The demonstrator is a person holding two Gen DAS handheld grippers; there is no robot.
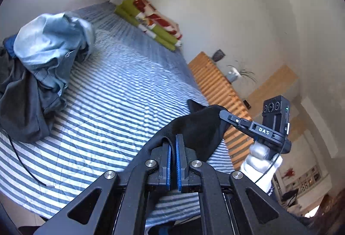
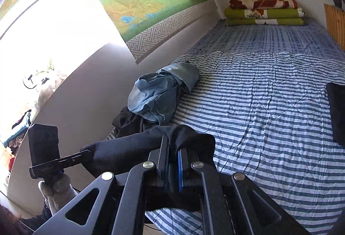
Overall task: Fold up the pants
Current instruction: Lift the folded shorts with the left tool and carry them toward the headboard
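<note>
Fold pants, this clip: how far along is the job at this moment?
Early. Done: both grippers have a grip, the left gripper and right gripper each shut on the black pants, held above the striped bedspread. No fold shows yet. Left: lay flat and fold; the jeans pile waits untouched.

The black pants (image 1: 200, 127) hang below the frame's edge, their length hidden.

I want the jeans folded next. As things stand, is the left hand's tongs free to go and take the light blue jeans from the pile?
Probably not yet. The left tongs are shut on the black pants, as are the right tongs. The striped bedcover between them and the light blue jeans looks bare, so only the held pants hinder it.
</note>
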